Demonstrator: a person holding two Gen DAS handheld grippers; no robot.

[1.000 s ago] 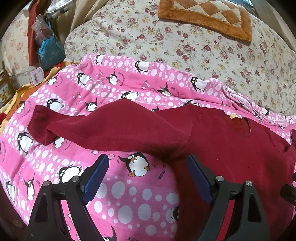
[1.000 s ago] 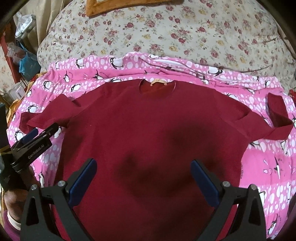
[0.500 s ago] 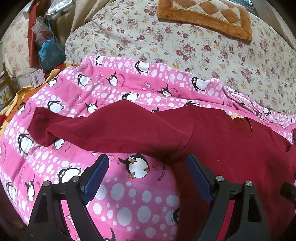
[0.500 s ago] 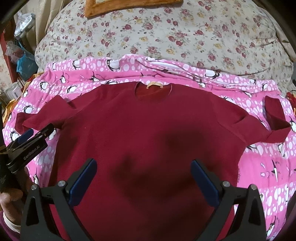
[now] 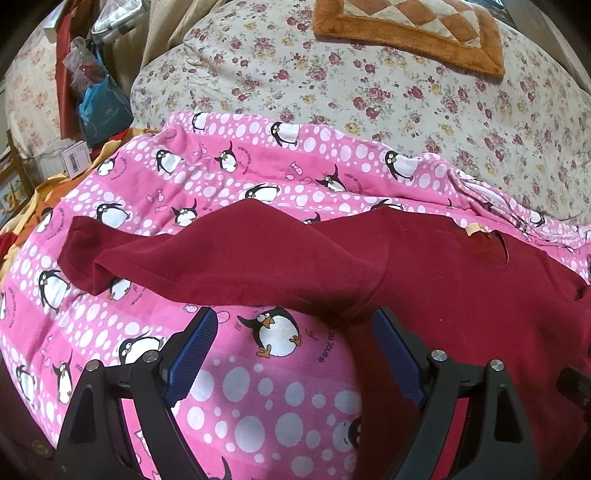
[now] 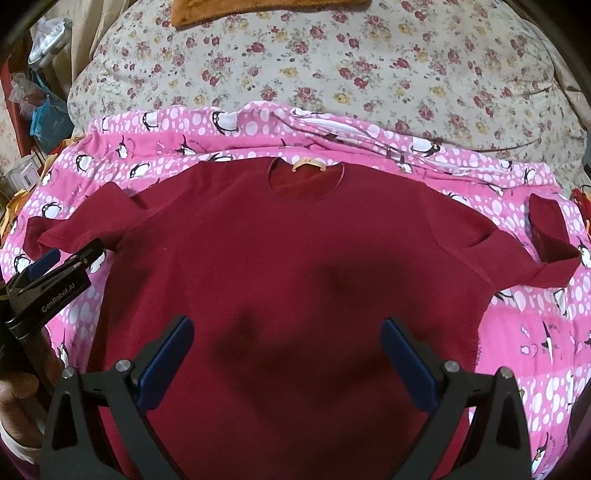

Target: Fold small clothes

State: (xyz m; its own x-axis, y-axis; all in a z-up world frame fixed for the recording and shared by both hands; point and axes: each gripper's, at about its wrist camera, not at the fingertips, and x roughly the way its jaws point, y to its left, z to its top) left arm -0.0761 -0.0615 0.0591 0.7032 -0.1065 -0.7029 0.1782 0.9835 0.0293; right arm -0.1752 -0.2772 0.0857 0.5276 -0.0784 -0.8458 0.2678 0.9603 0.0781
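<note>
Right wrist view has the red shirt [image 6: 288, 258] spread flat and face up on a pink penguin blanket [image 6: 535, 332], soft knit-looking fabric with a round neckline and a small tan tag [image 6: 308, 164] at the collar, which points away from the camera. Both short sleeves stick out sideways; the one on the right side of that view is folded back on itself at the cuff, so it ends in a chunky doubled flap. The right gripper [image 6: 288, 343] hangs over the middle of the shirt body with its jaws spread wide and nothing between the blue ribbed pads [image 6: 168, 360], and its shadow makes a dark blotch on the cloth. Over in the left wrist view, the left gripper [image 5: 291, 339] sits just off the shirt's side edge near the armpit, jaws also wide apart and empty, one pad over bare blanket and the other over red fabric. That sleeve [image 5: 177, 258] is rumpled, with its hem curled up into a little tunnel. Behind the blanket is a puffy floral quilt [image 5: 369, 92] with an orange fuzzy mat [image 5: 406, 33] on top. Clutter is piled at the far left, including a blue bag [image 5: 101, 110], but the blanket around the shirt leaves plenty of room on both sides.
</note>
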